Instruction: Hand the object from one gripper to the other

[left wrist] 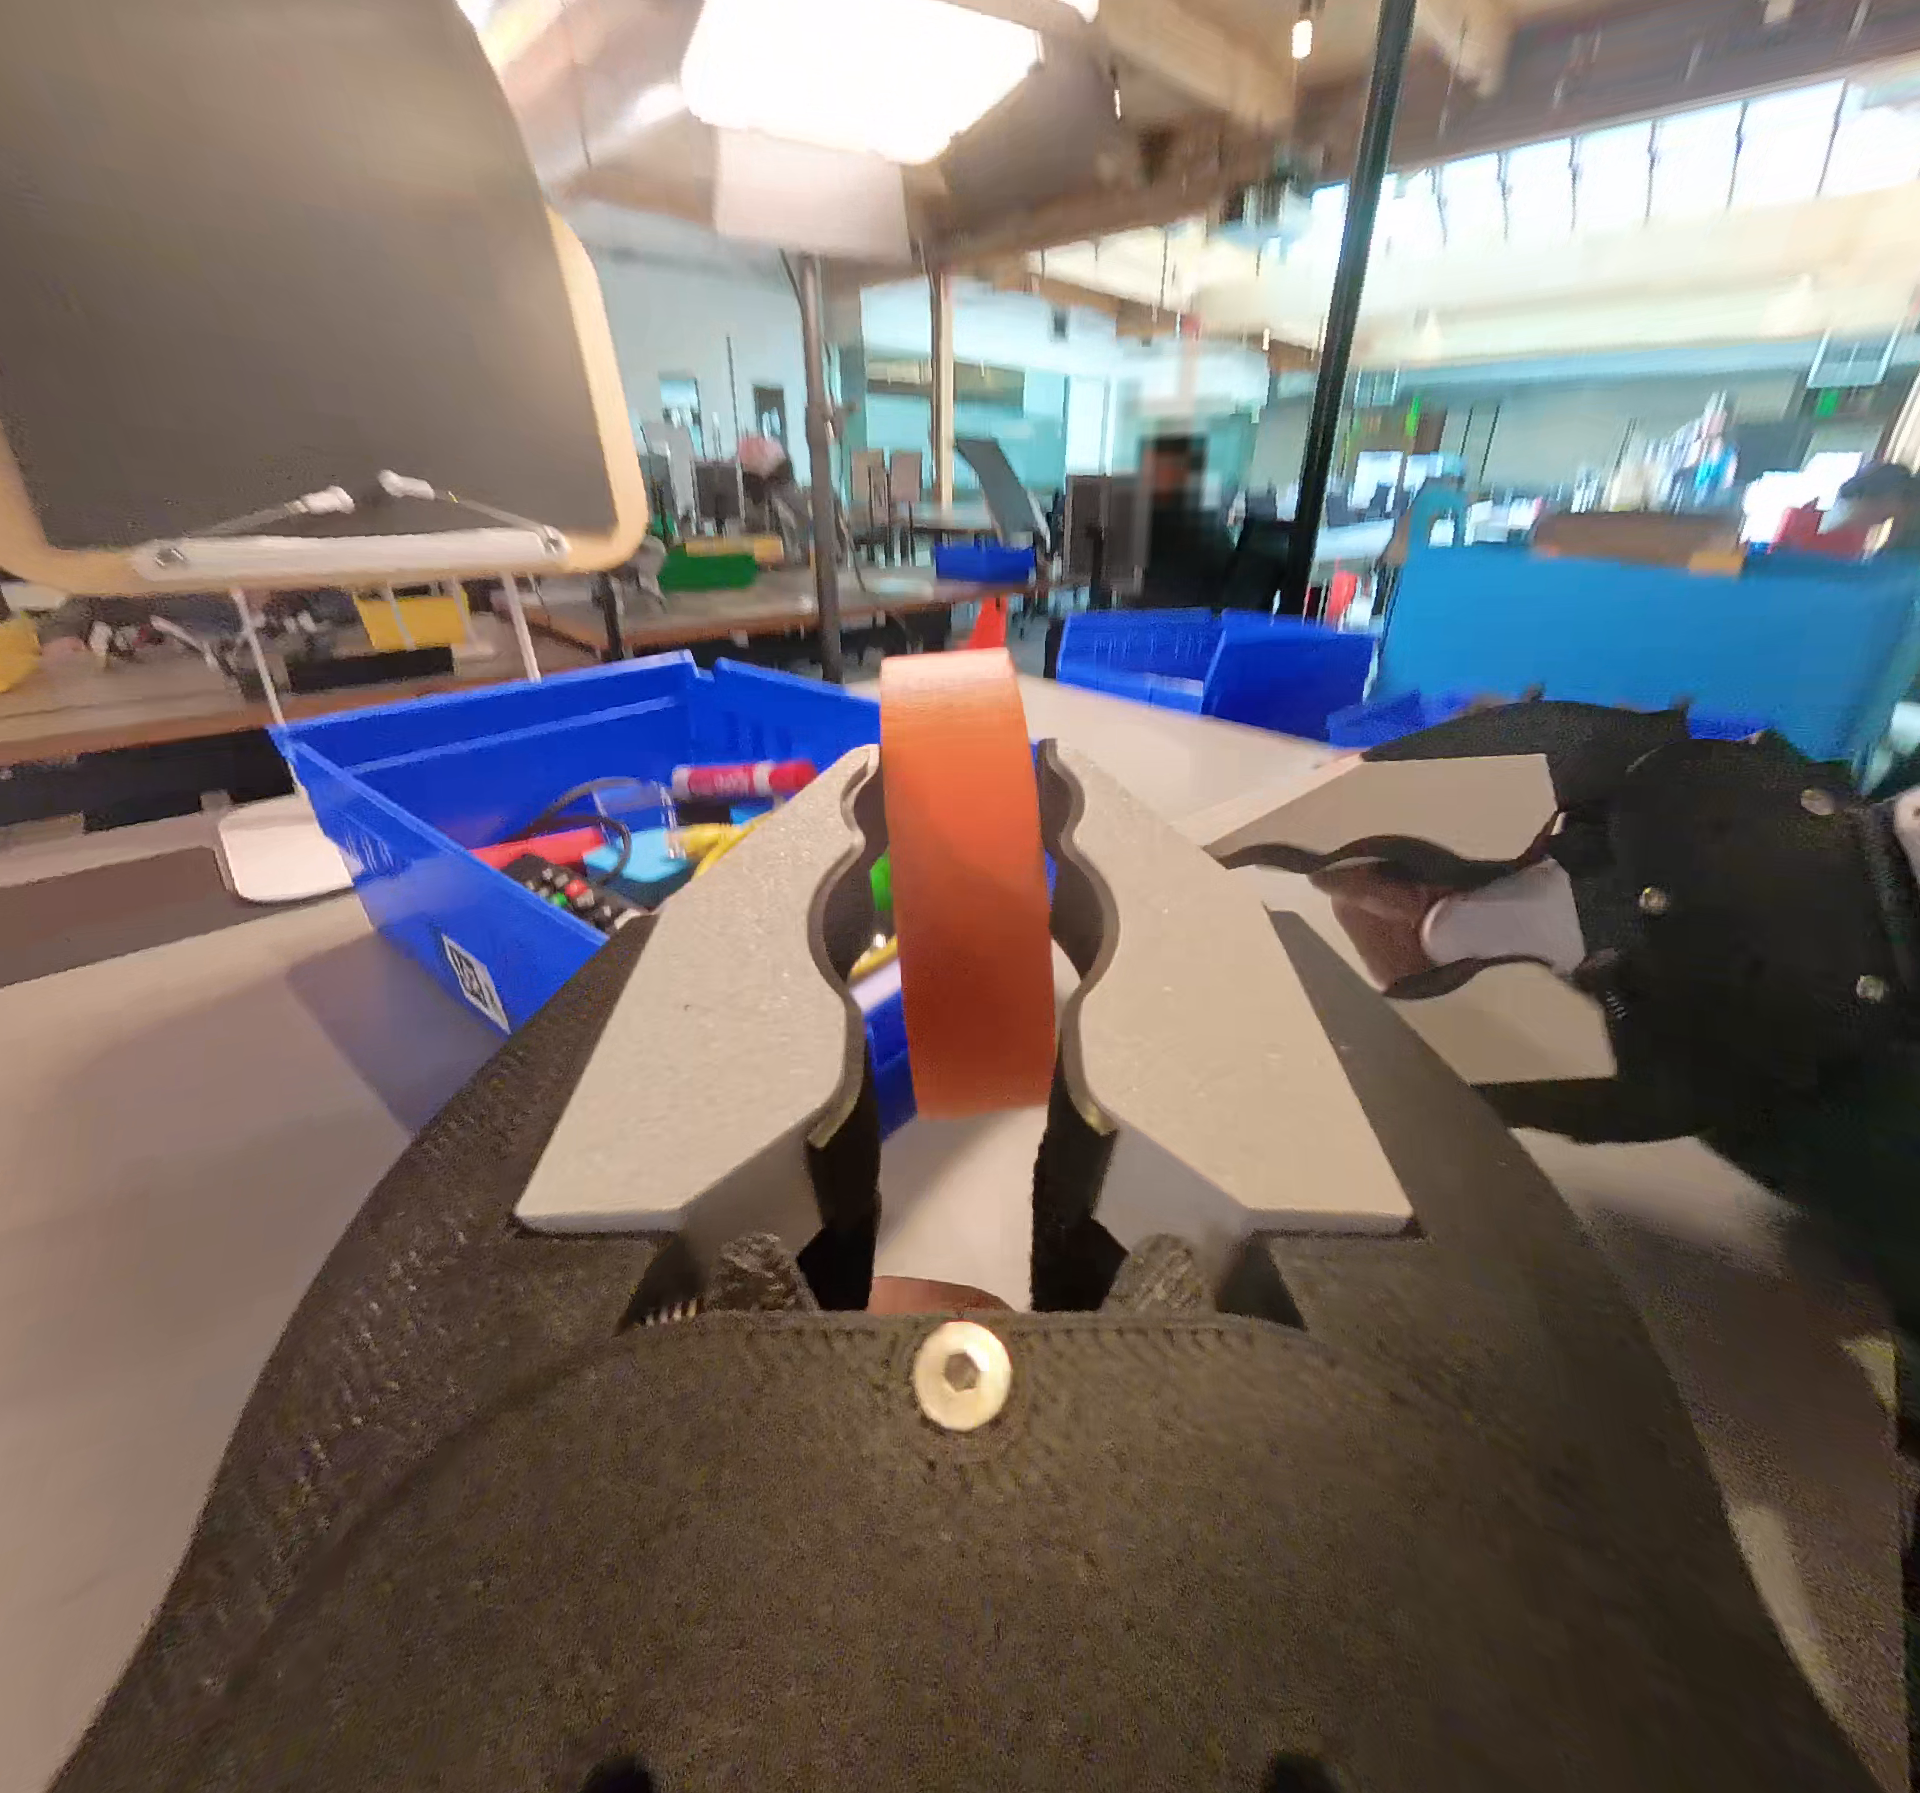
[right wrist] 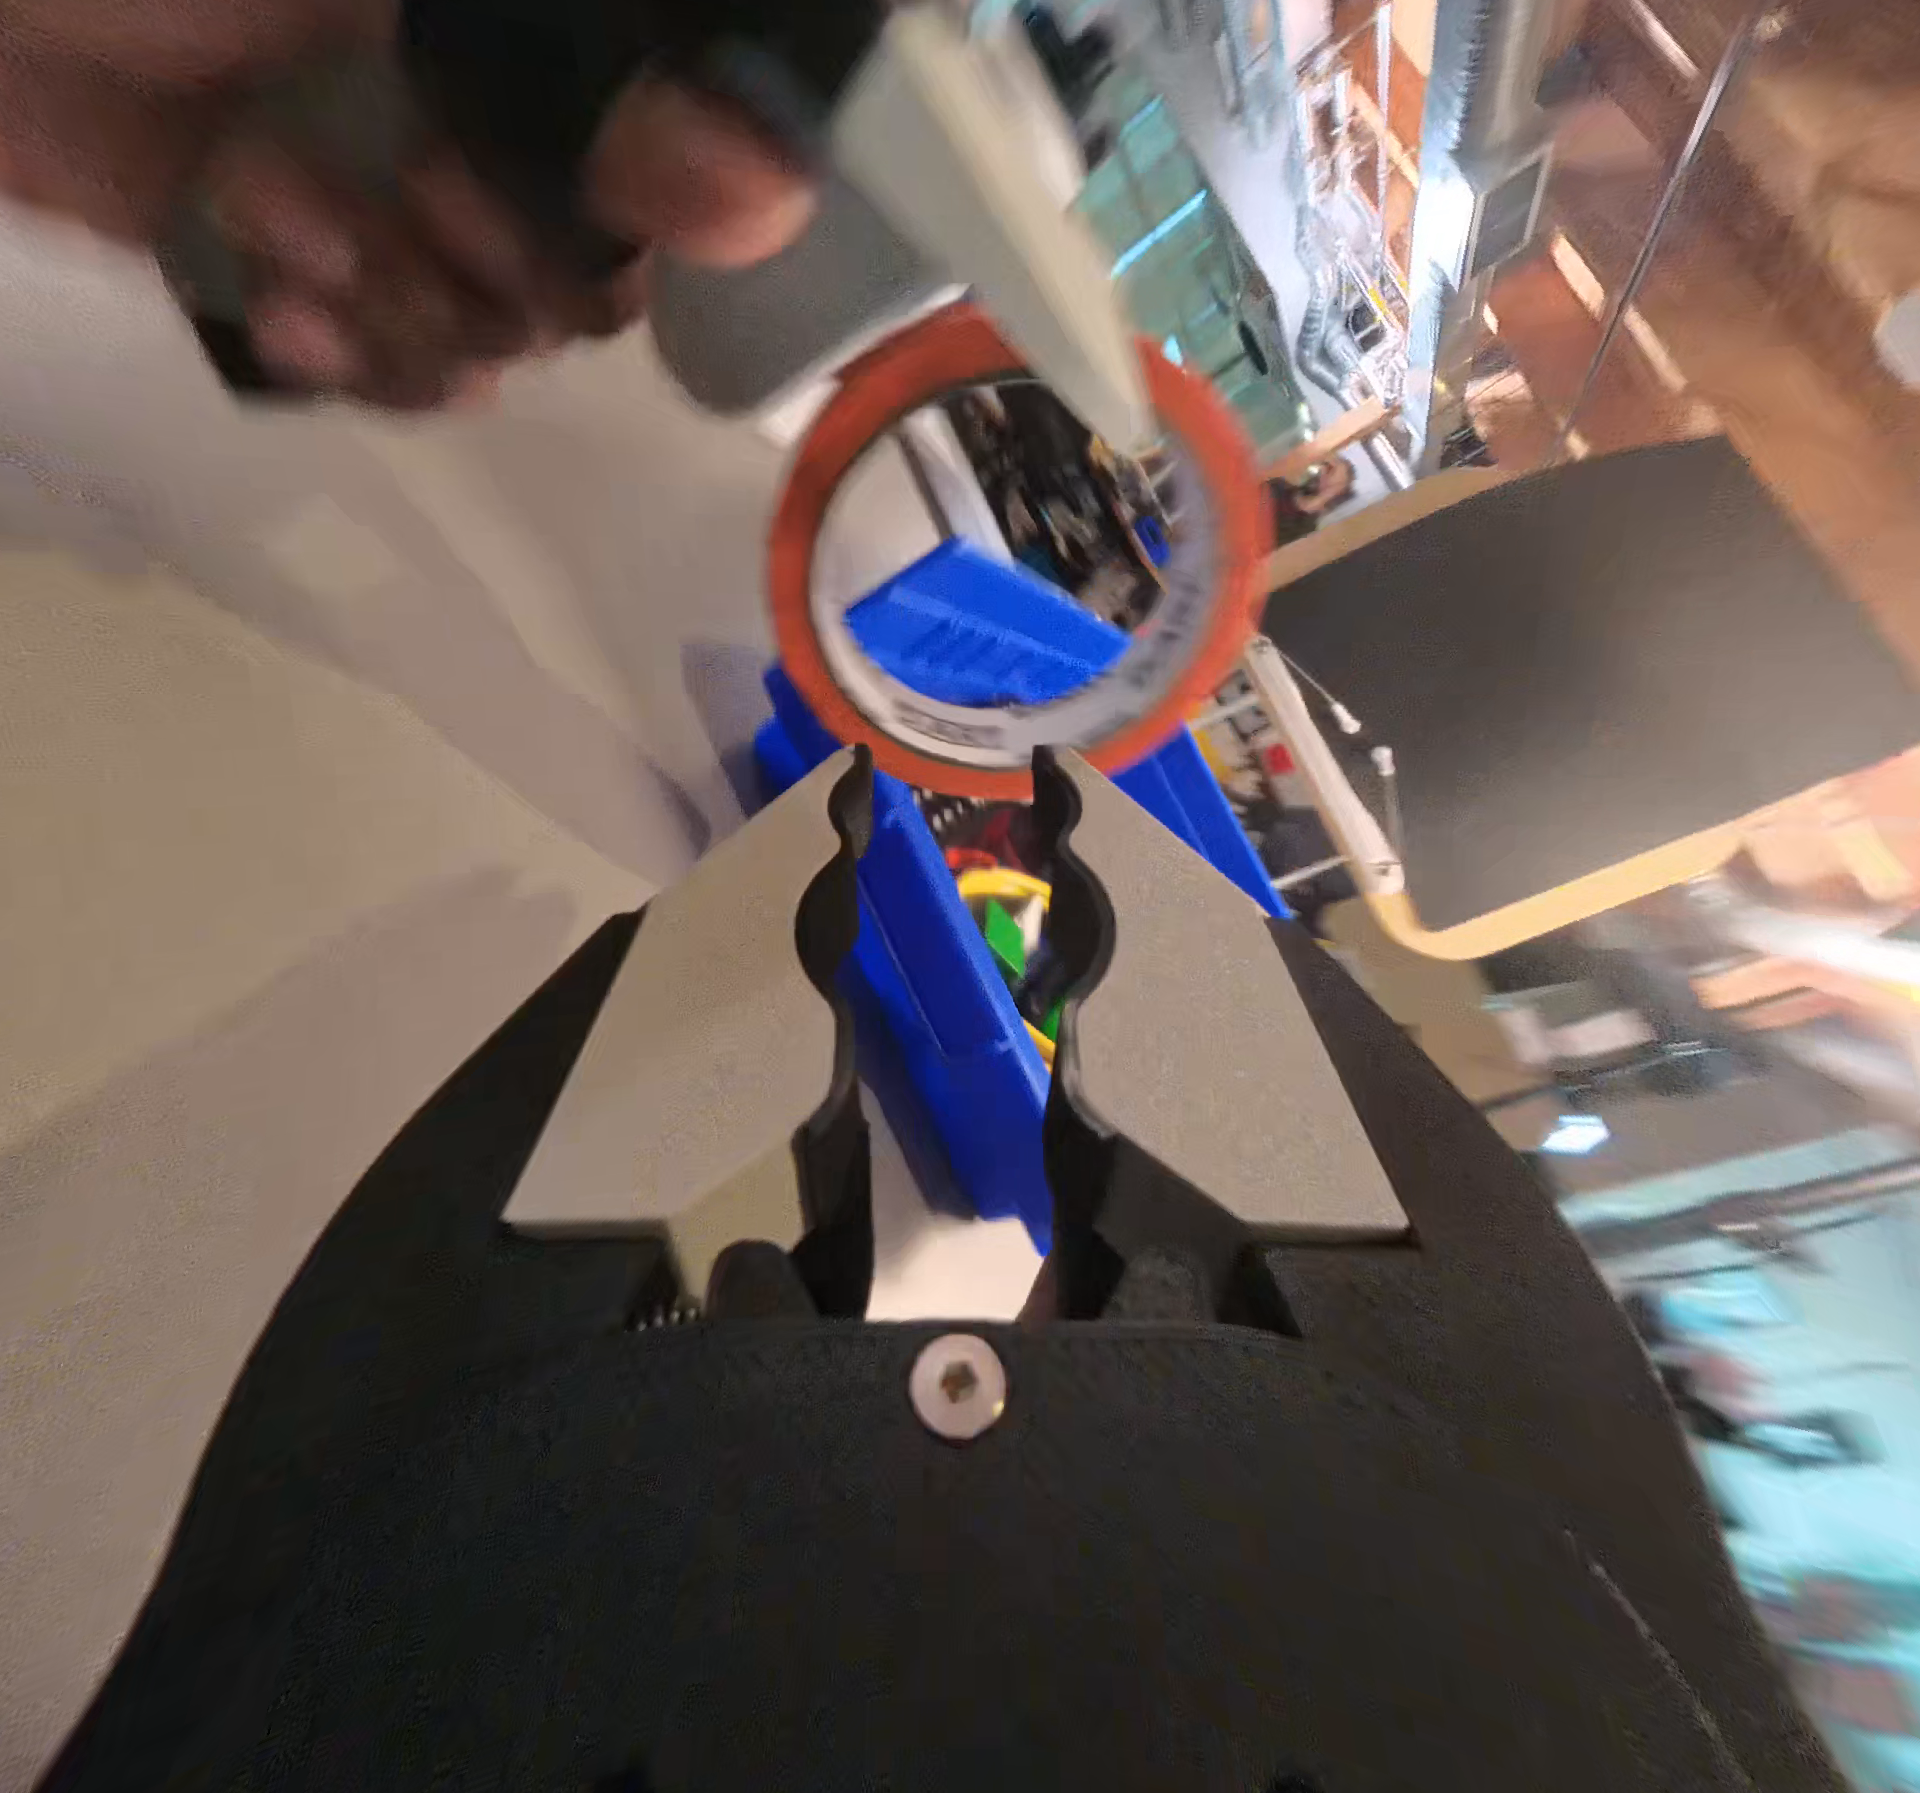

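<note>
An orange tape roll (left wrist: 966, 891) stands edge-on between the grey fingers of my left gripper (left wrist: 956, 751), which is shut on it above the table. My right gripper (left wrist: 1247, 881) comes in from the right of that view, its tips close beside the left gripper's right finger. In the right wrist view the roll (right wrist: 800, 538) faces me as a ring. One blurred finger (right wrist: 997, 226) of the left gripper clamps its upper rim. My right gripper (right wrist: 948, 756) is open, with its tips at the roll's lower rim.
A blue bin (left wrist: 416, 808) of small items sits on the grey table (left wrist: 156, 1120) just beyond the grippers; it also shows in the right wrist view (right wrist: 935, 1016). A black panel lamp (left wrist: 260, 237) hangs at left. More blue bins (left wrist: 1195, 652) and a black pole (left wrist: 1351, 341) stand behind.
</note>
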